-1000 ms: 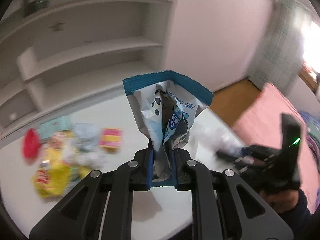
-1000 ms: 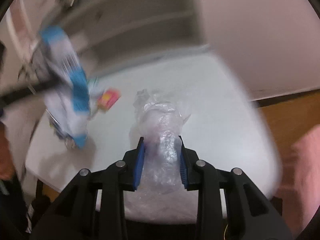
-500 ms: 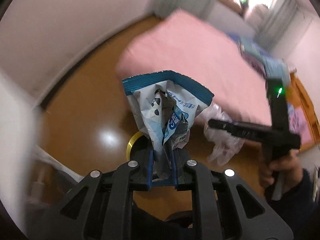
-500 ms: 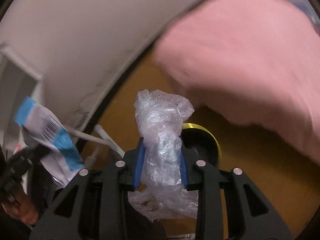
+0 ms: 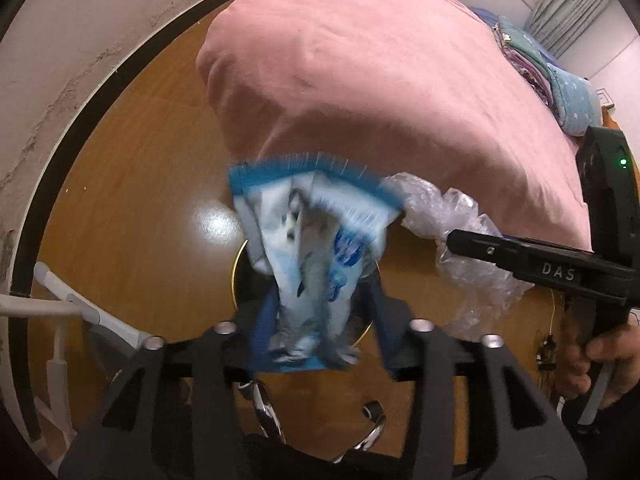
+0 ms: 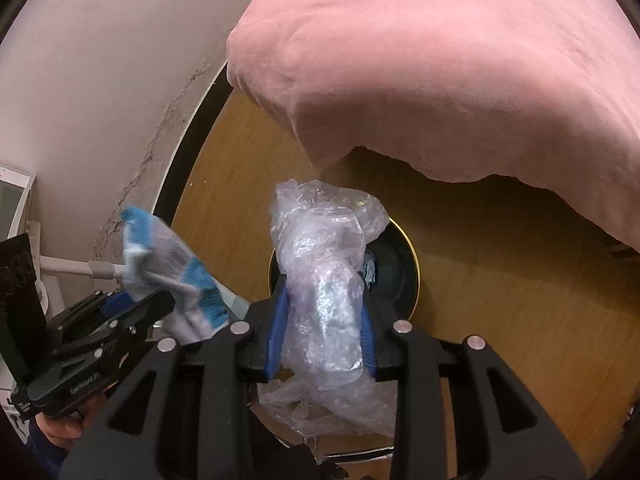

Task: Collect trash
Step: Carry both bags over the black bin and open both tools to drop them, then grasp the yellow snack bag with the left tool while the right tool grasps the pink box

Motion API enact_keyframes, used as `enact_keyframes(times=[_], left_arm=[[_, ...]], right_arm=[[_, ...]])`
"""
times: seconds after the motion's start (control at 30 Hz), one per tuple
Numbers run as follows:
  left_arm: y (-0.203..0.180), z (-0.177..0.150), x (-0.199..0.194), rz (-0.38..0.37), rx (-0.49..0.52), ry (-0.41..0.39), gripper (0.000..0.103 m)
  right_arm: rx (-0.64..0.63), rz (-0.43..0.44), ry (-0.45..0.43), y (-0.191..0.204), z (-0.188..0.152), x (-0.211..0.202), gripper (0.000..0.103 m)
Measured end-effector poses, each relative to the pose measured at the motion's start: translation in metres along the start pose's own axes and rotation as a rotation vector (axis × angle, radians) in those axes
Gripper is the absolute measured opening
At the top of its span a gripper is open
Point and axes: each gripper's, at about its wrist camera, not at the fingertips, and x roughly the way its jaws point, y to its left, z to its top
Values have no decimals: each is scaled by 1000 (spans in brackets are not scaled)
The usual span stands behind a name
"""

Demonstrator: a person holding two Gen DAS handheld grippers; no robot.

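Observation:
My left gripper (image 5: pixel 316 328) has its jaws spread apart around a blue and white snack wrapper (image 5: pixel 312 248), which is blurred between them, over a black bin with a yellow rim (image 5: pixel 236 268) on the floor. The wrapper also shows in the right wrist view (image 6: pixel 168 268), in front of the left gripper (image 6: pixel 132 312). My right gripper (image 6: pixel 322 332) is shut on a crumpled clear plastic bag (image 6: pixel 324 280) above the same bin (image 6: pixel 404 272). The bag (image 5: pixel 452 216) and the right gripper (image 5: pixel 452 236) show at the right in the left wrist view.
A pink bed cover (image 5: pixel 380 80) hangs over the wooden floor (image 5: pixel 140 200) just behind the bin. A white wall with a dark skirting (image 5: pixel 60 60) runs on the left. White furniture legs (image 5: pixel 60 312) stand at the lower left. Folded bedding (image 5: pixel 560 80) lies far right.
Both grippers have swung from the white table down to the bin on the floor. The left jaws have spread and the wrapper now sits loose and blurred between them.

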Motion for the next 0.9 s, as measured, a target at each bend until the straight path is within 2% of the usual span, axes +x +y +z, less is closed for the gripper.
enact_keyframes(times=[0.23, 0.3, 0.37, 0.4, 0.43, 0.5, 0.6, 0.73, 0.83, 0.9], left_arm=[[-5, 4, -6, -10, 4, -16, 55], [-4, 3, -15, -2, 3, -32, 60], [-7, 3, -29, 10, 10, -59, 64], [-9, 3, -38, 16, 15, -74, 68], [-9, 2, -46, 23, 17, -87, 73], [-10, -1, -68, 45, 20, -126, 81], [-12, -10, -108, 77, 22, -189, 84], [-3, -34, -182, 137, -12, -289, 90], [15, -59, -235, 197, -63, -365, 91], [38, -84, -279, 273, -131, -419, 91]], right_arm=[[-26, -12, 19, 4, 1, 9, 33], [-38, -20, 22, 7, 0, 8, 36], [-48, -30, 24, 12, -1, 9, 49], [-53, -30, 20, 14, -2, 7, 64], [-64, -32, 11, 18, -2, 3, 71], [-92, -42, -4, 27, -3, -2, 72], [-124, -53, -34, 46, -2, -17, 72], [-242, -32, -140, 102, -5, -59, 72], [-397, 53, -214, 181, -15, -93, 73], [-515, 113, -236, 238, -27, -105, 74]])
